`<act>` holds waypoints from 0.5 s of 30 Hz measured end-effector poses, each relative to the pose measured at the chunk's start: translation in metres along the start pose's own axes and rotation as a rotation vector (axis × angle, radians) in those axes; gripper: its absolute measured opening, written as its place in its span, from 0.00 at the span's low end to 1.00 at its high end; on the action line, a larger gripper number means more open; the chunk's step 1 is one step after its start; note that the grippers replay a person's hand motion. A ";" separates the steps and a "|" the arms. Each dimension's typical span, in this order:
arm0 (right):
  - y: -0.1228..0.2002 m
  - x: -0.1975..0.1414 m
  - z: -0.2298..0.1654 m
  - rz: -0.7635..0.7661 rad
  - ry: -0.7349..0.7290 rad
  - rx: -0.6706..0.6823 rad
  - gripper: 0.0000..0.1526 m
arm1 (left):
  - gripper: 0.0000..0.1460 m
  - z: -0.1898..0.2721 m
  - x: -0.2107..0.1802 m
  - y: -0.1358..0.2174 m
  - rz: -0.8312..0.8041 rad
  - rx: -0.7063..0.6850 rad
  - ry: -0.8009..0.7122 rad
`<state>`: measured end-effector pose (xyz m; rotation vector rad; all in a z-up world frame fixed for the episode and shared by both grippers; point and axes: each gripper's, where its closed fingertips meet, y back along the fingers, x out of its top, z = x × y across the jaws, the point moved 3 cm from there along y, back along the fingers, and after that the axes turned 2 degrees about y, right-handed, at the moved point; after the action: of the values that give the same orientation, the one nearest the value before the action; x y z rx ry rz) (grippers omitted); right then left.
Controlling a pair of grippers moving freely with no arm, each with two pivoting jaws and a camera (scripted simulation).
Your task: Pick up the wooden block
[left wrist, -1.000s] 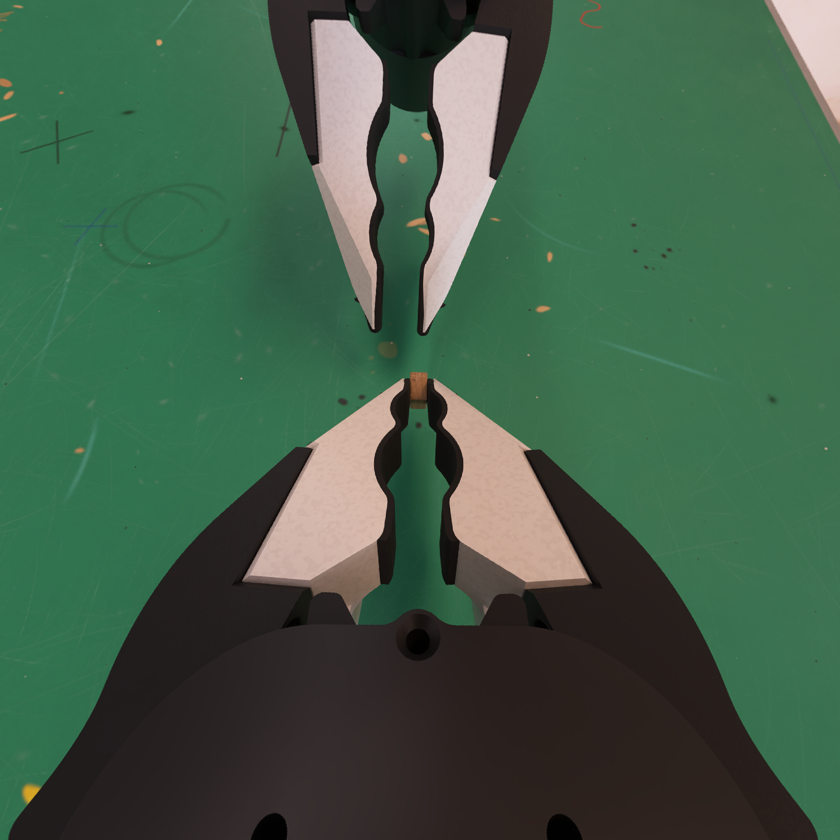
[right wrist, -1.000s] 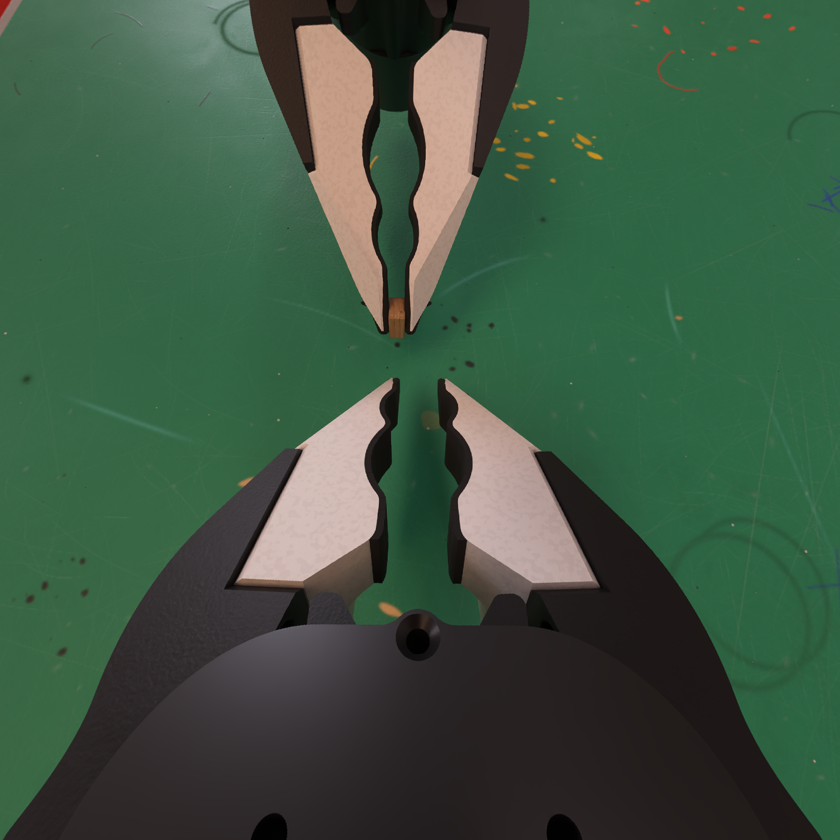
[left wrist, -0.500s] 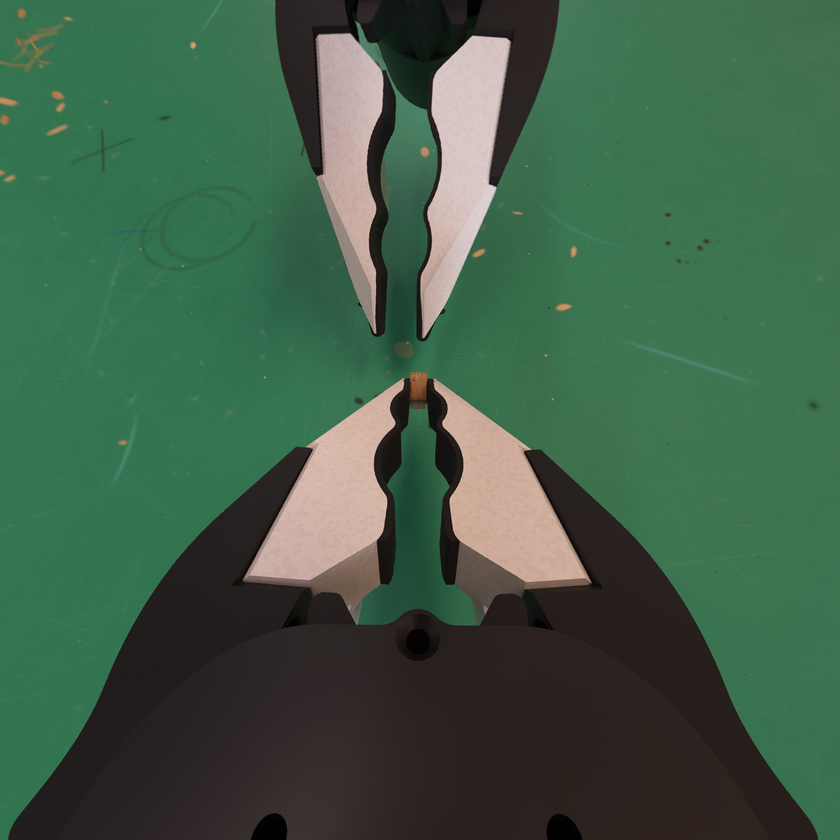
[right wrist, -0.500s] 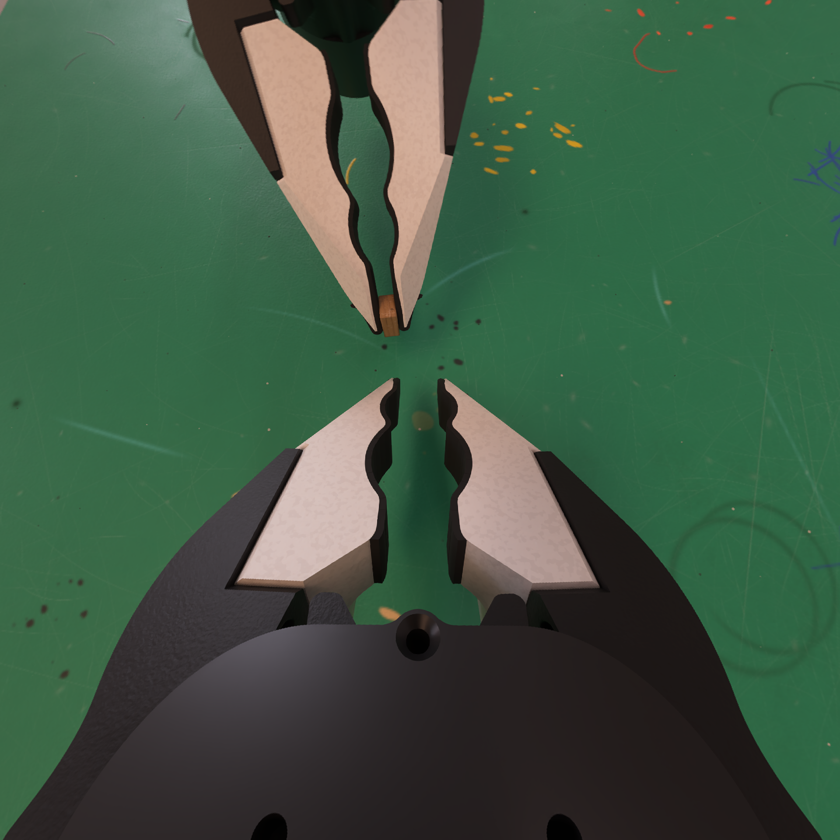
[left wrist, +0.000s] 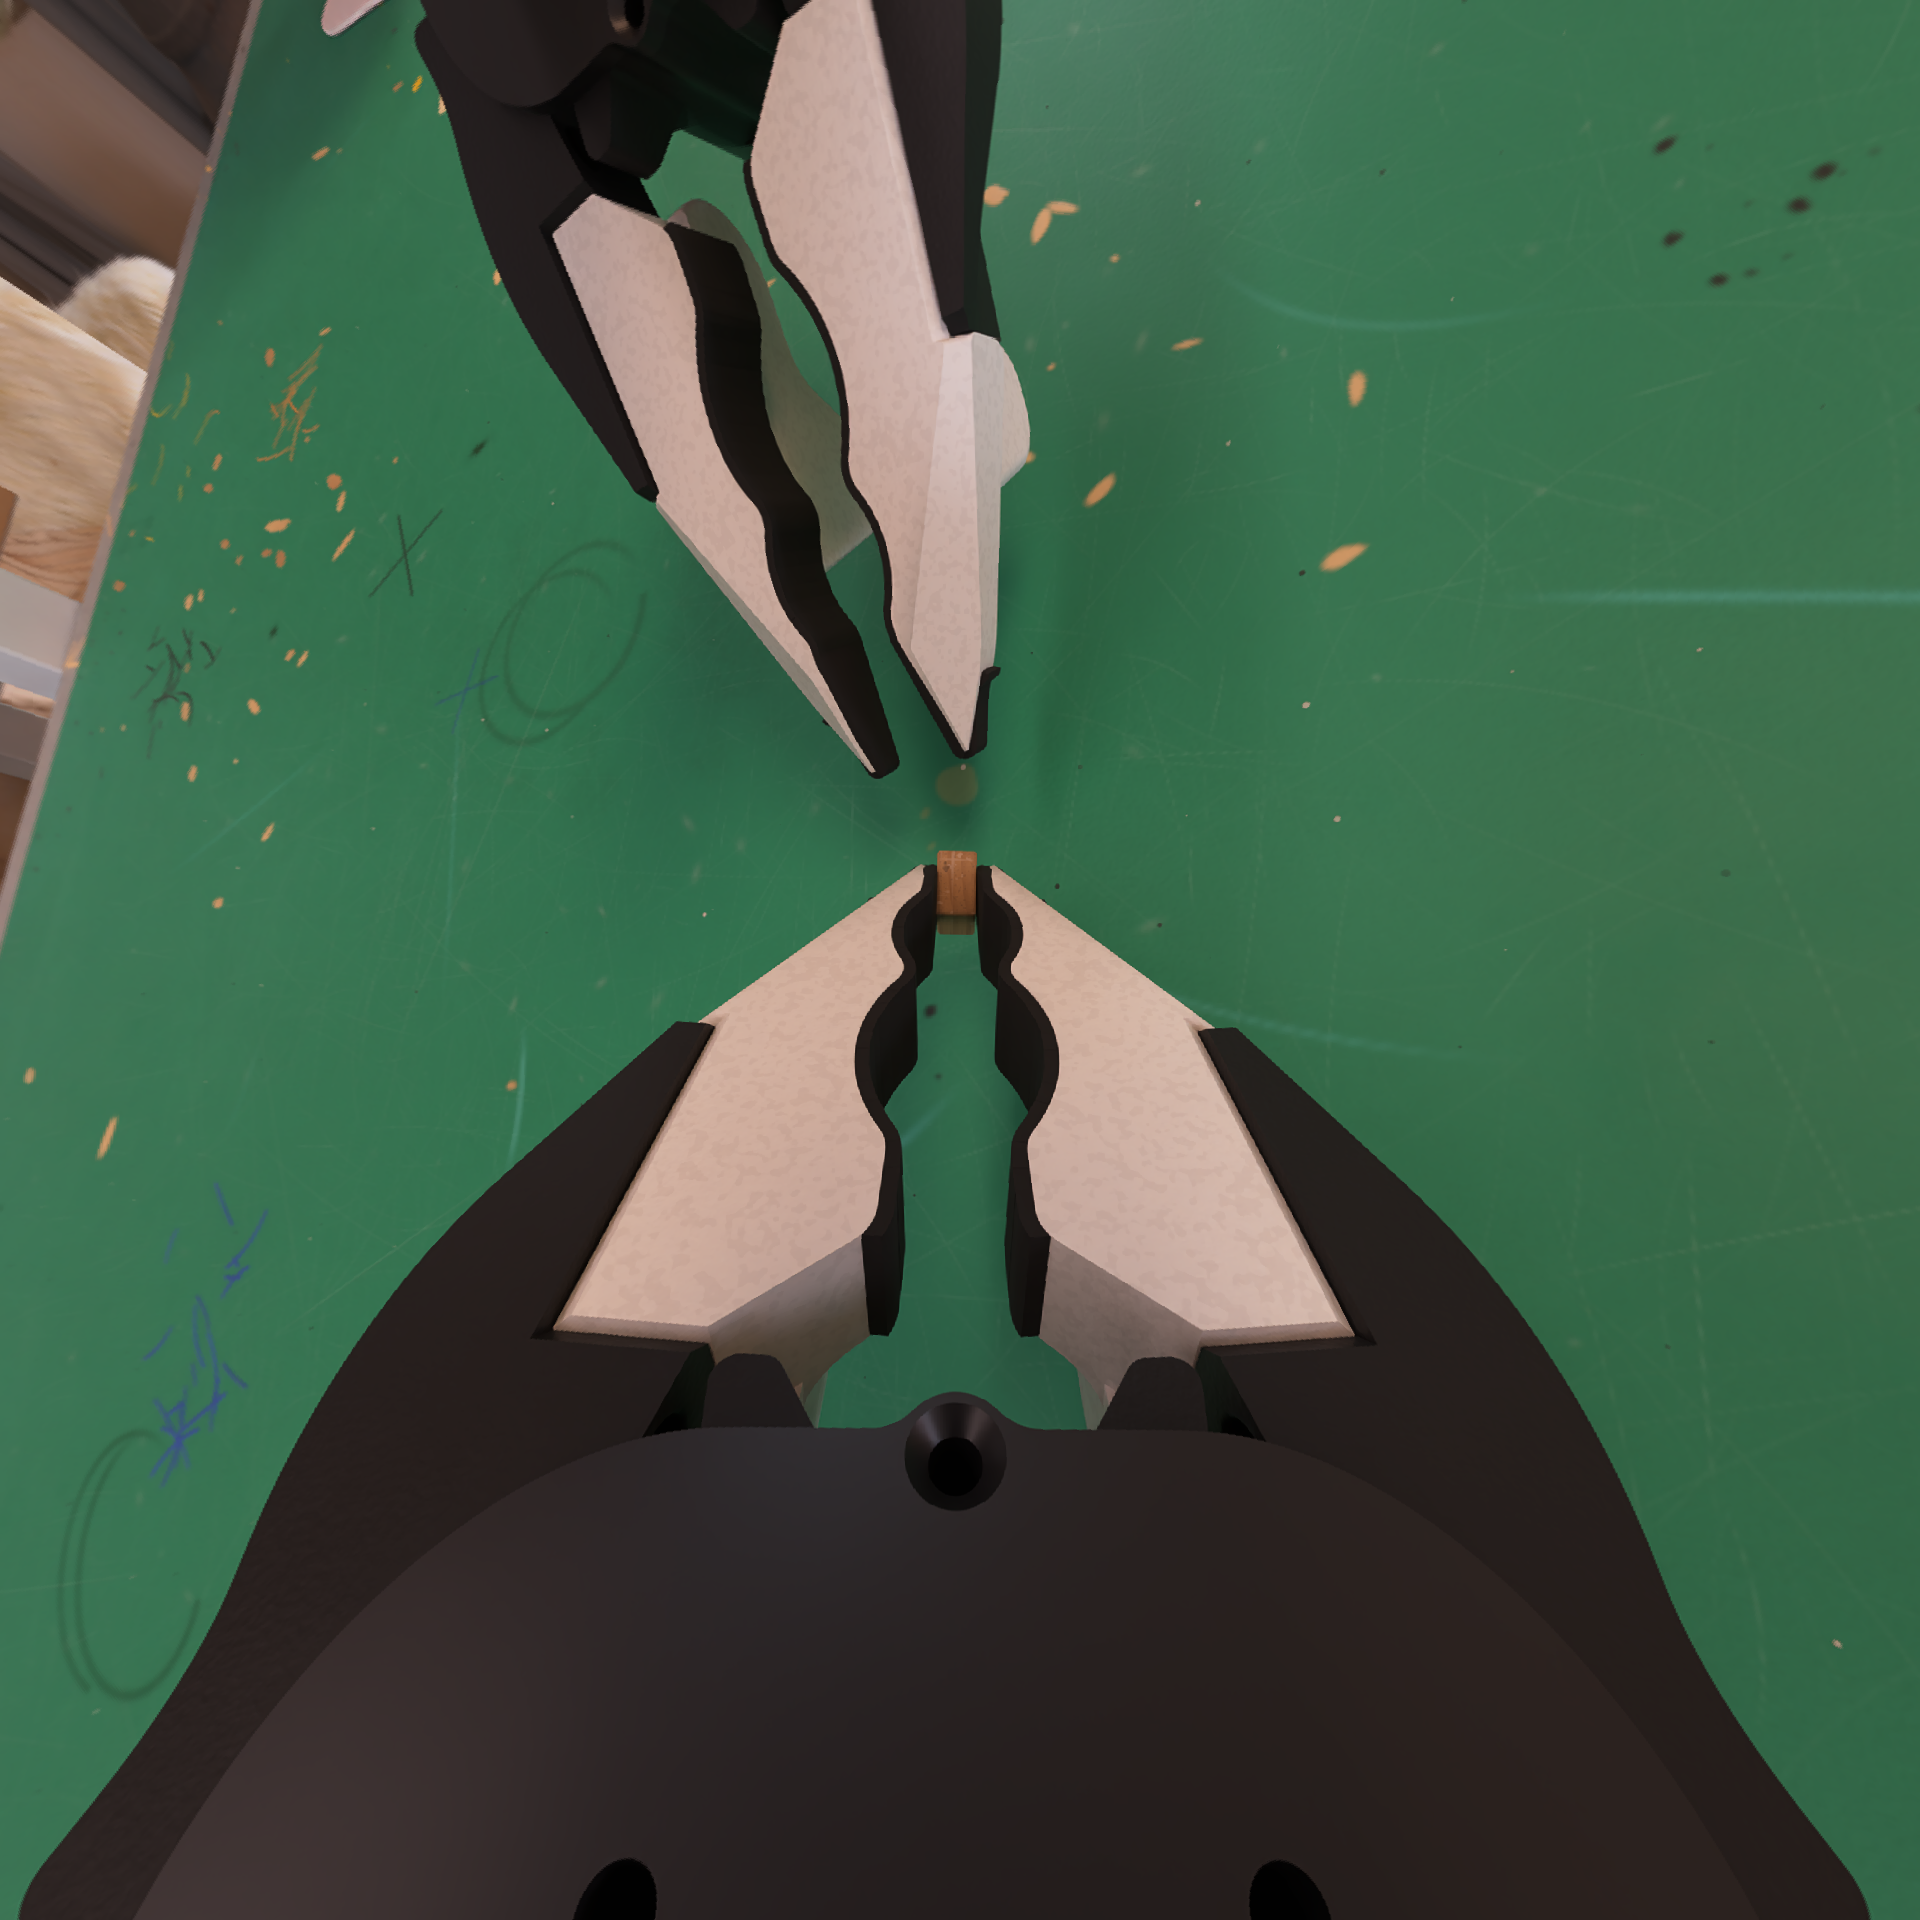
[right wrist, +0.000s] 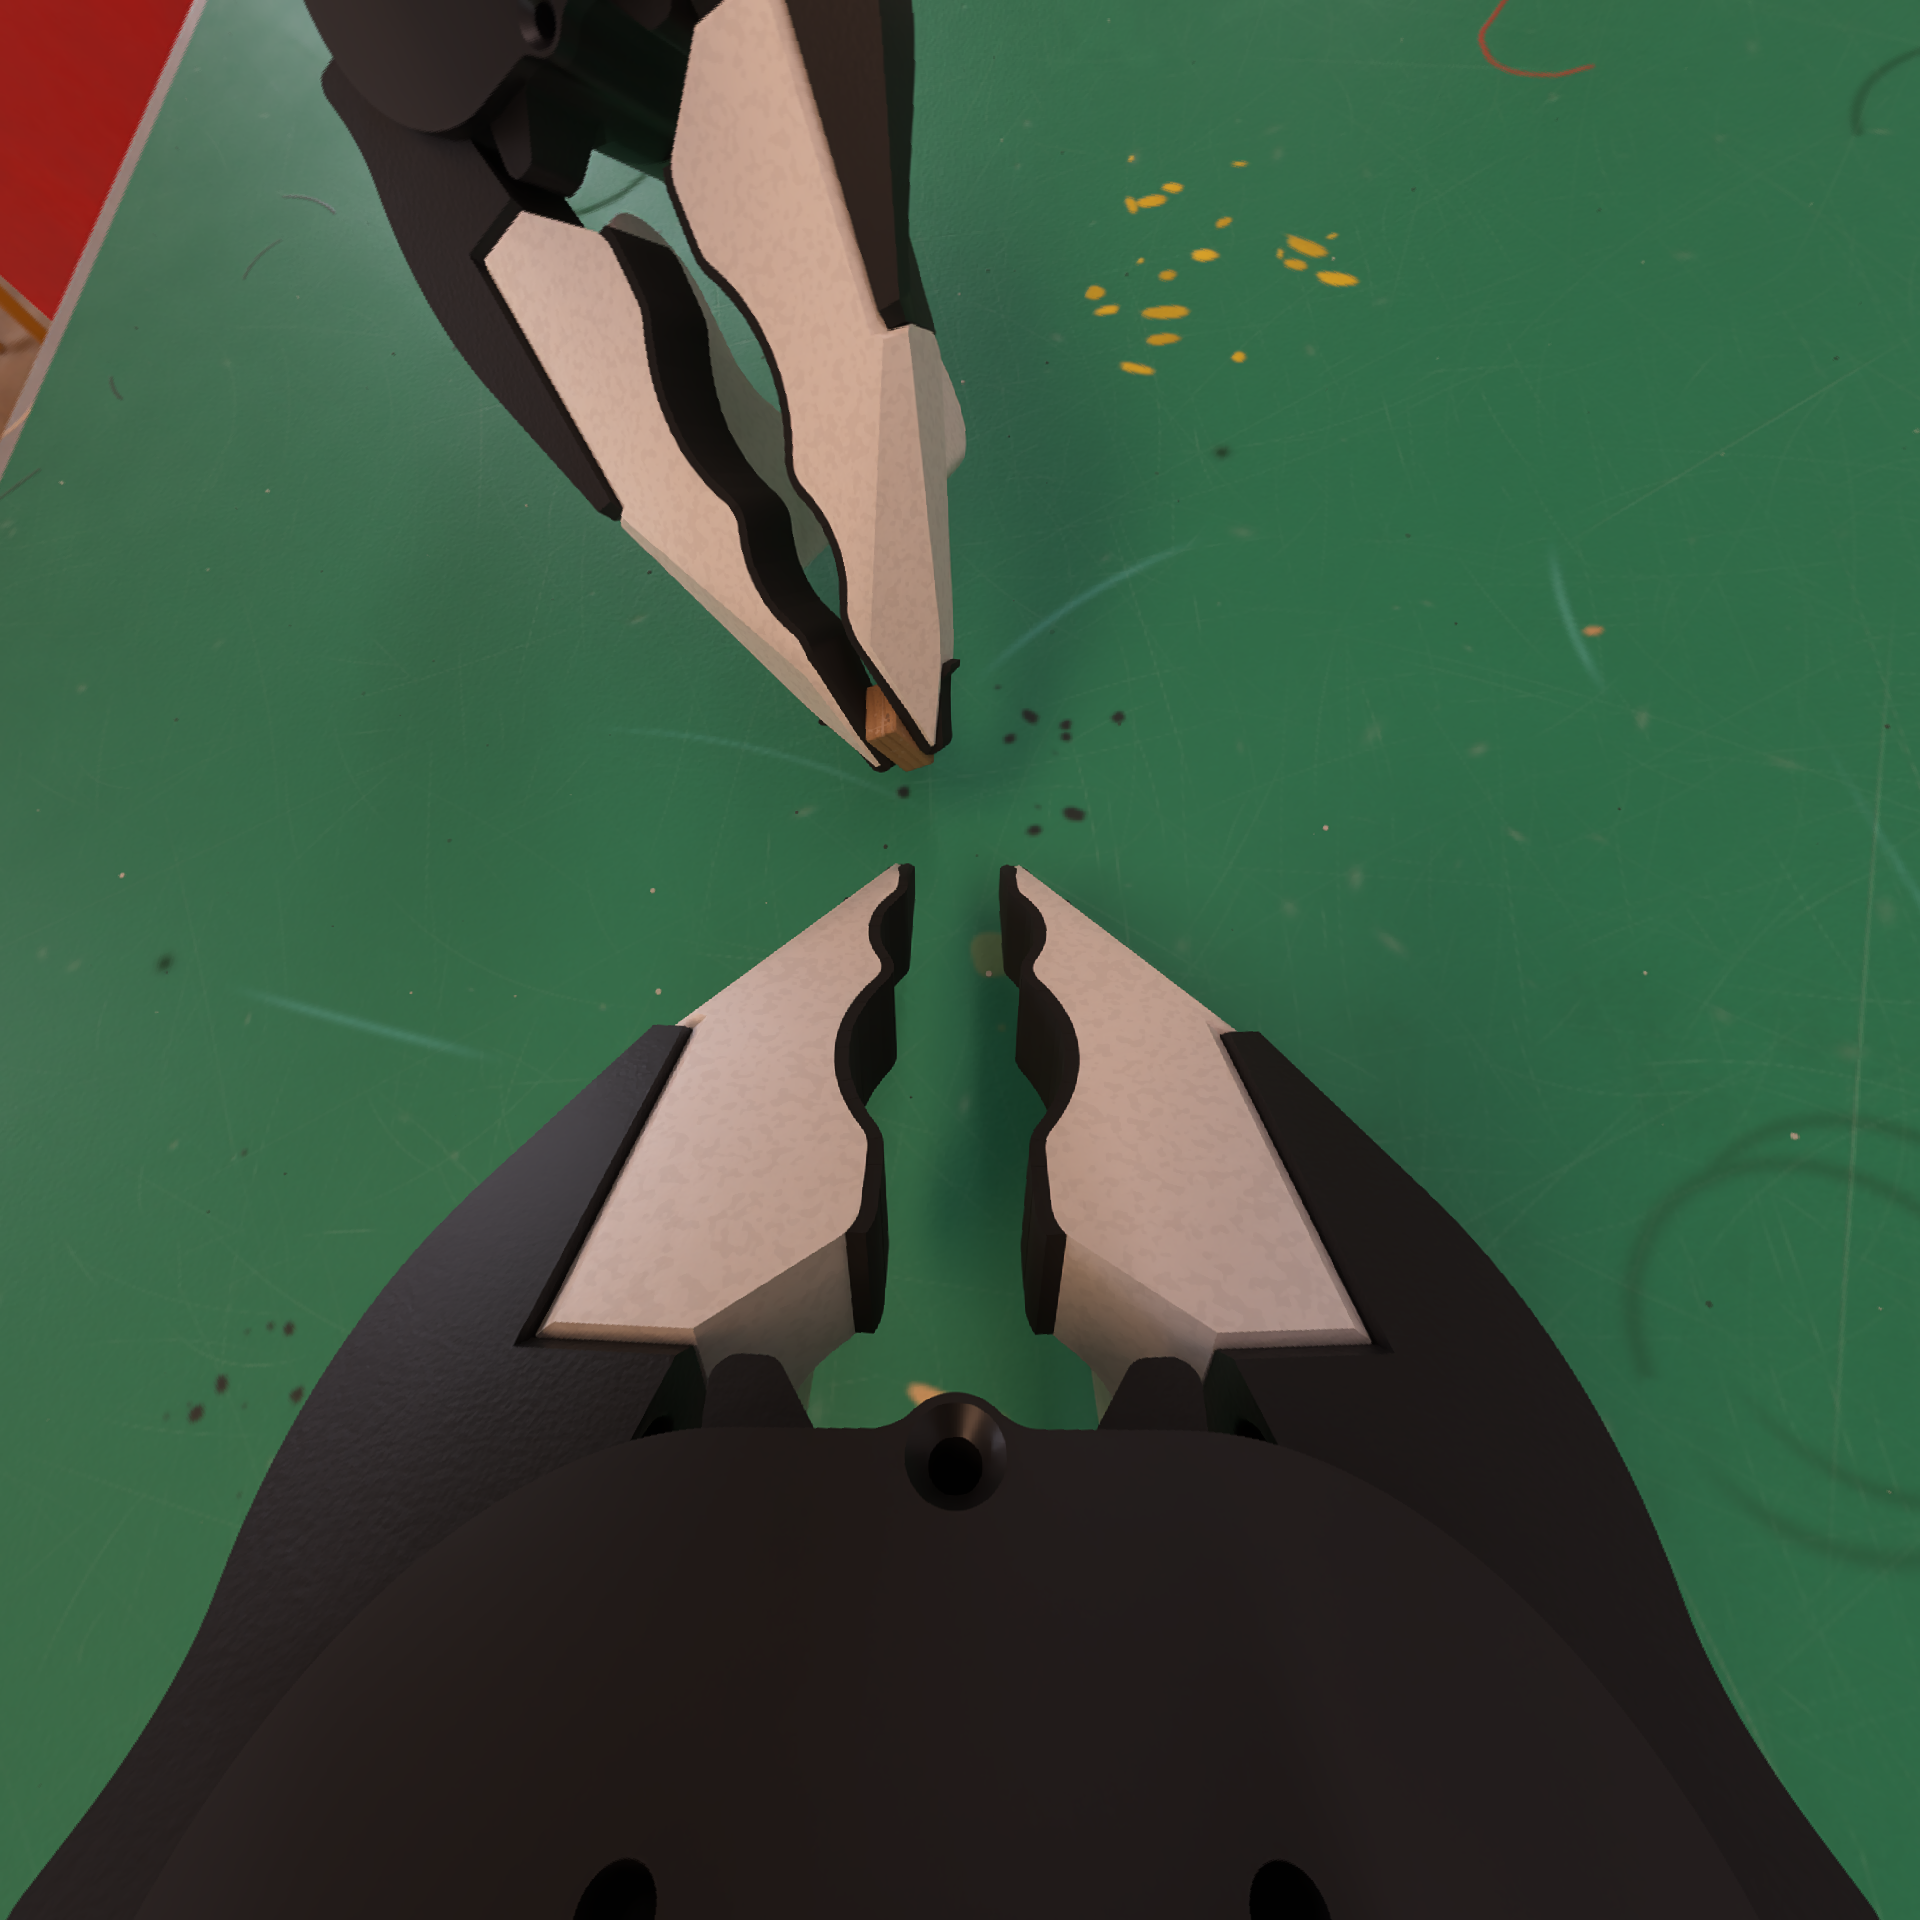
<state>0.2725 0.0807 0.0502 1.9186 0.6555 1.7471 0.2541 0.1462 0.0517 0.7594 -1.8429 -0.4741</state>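
Wooden and tan, the small block (left wrist: 956, 885) sits pinched at the very tips of the left claw (left wrist: 956, 883), whose 2 pale, wavy-edged fingers are closed to the block's width and no further. The grip is that far forward, I judge, because the piece is so small that only the tips can meet on it. The scratched green table (left wrist: 1455, 935) lies below, and the block appears clear of it, so the pick looks largely done. The right claw (right wrist: 956, 883) points at the left one, tip towards tip, its fingers slightly apart with nothing between them; it seems only to stand by.

From the left wrist view only the block's narrow end shows, and the table's left edge with pale clutter beyond it. From the right wrist view the left claw (right wrist: 906, 743) appears tilted, showing the block (right wrist: 891, 727) as a thin slab held by its 2 broad faces, and a red surface beyond that view's top-left corner.
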 end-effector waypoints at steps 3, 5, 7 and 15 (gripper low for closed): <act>0.000 0.000 0.000 -0.006 -0.010 0.001 0.11 | 0.05 0.000 0.001 -0.001 -0.005 0.024 -0.026; -0.001 0.000 -0.001 -0.019 -0.005 -0.007 0.10 | 0.05 0.001 0.001 -0.002 -0.015 0.030 -0.039; -0.001 -0.001 -0.001 -0.029 -0.004 -0.012 0.10 | 0.04 0.002 0.001 -0.003 -0.019 0.032 -0.046; 0.003 0.006 0.001 0.014 -0.029 -0.037 0.10 | 0.05 -0.003 0.005 0.000 0.050 0.058 -0.013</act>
<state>0.2737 0.0822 0.0571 1.9243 0.5968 1.7251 0.2558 0.1424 0.0566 0.7495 -1.8898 -0.3957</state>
